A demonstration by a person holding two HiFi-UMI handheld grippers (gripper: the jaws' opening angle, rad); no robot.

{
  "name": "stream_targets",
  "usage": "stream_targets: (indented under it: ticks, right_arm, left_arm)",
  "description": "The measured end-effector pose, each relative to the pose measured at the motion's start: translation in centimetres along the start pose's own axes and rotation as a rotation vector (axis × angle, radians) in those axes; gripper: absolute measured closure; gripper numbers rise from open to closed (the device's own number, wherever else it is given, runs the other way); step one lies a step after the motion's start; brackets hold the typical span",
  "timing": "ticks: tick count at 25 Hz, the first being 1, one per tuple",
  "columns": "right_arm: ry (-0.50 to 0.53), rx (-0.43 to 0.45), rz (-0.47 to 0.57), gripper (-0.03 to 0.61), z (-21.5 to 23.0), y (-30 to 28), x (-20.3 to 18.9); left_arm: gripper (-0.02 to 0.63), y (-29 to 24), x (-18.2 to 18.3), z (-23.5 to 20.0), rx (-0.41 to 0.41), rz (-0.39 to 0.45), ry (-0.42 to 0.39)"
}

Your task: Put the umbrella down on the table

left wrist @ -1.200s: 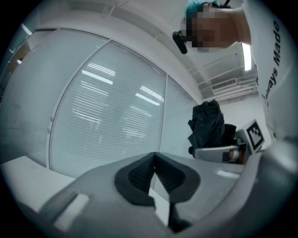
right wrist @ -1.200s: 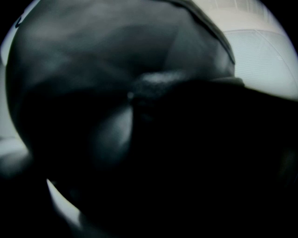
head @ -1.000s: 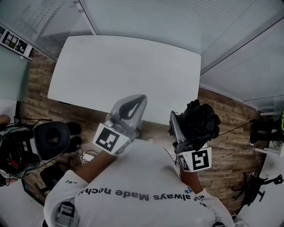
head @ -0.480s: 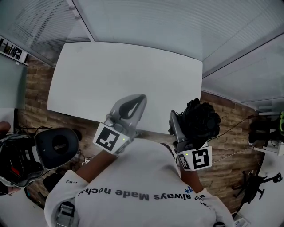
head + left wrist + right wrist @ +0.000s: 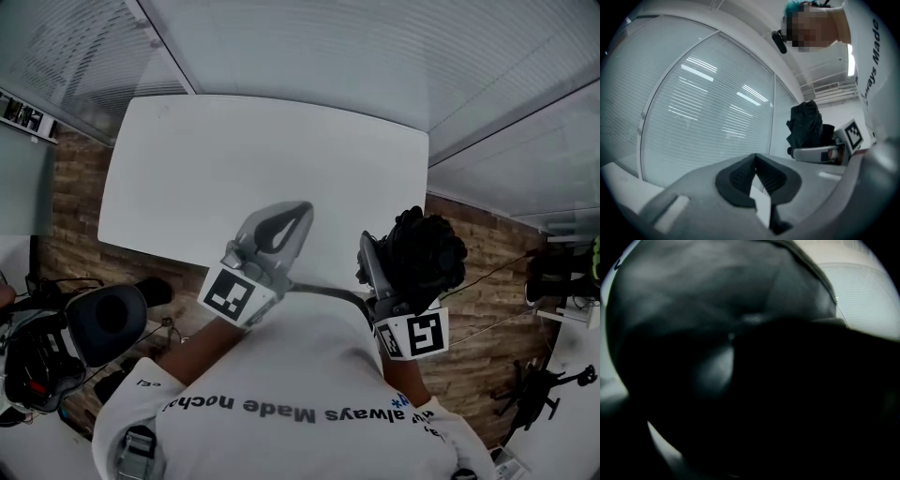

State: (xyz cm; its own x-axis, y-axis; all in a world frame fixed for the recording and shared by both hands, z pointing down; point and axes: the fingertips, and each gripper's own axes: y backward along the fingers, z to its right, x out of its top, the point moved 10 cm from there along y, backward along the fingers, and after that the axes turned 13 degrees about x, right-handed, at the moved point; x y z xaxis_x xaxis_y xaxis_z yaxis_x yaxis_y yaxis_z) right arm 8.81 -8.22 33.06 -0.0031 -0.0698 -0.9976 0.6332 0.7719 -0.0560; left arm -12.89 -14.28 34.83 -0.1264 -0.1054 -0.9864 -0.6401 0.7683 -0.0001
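A black chair [image 5: 108, 319] is sitting far to the left on the wood floor [image 5: 80, 187]. The white bench [image 5: 234, 150] is stretching out in front of the person in the white shirt [image 5: 291, 375].

The left gripper [image 5: 302, 208] is pointing out over the near edge of the bench. Its fingers [image 5: 736, 178] are pressing together at the tips, and they are holding nothing. Only a small gap is showing lower down between the dark pads.

To the right, the right gripper [image 5: 386, 255] is holding the umbrella [image 5: 427, 251]. The umbrella is black and folded up into a bunchy bundle. It is sticking up out of the gripper, in the air, by the near right corner of the bench. The two grippers are staying side by side and apart.

From the left gripper's view, the umbrella [image 5: 806, 124] is standing up above the right gripper [image 5: 815, 153], with window blinds [image 5: 703, 108] behind.

In the right gripper's view, the dark umbrella cloth [image 5: 717, 310] is filling almost everything, so the fingers are closing around it.
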Motion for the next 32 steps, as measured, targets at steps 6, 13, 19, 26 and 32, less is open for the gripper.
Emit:
stream_targets:
  ticks: [6,13,19,26,32]
  right_arm:
    - [0.005,0.02,0.0,0.348,2.9,0.6,0.4]
    - [0.006,0.039,-0.002,0.348,5.9,2.9,1.1]
    - [-0.003,0.05,-0.061,0.348,8.1,3.5,-0.4]
    - [-0.103,0.064,-0.256,0.35,9.9,1.7,-5.3]
    - [-0.157,0.091,-0.405,0.351,11.6,-0.6,-9.9]
  left_arm:
    - [0.611,-2.5,0.2,1.0,0.018,-0.008,-0.009]
    - [0.611,-4.8,0.9,3.8,0.038,0.006,-0.02]
    - [0.611,-6.2,0.4,5.3,0.044,0.004,-0.03]
    - [0.611,-6.2,0.5,5.5,0.05,0.002,-0.037]
    - [0.611,-6.1,0.5,5.4,0.059,0.007,-0.039]
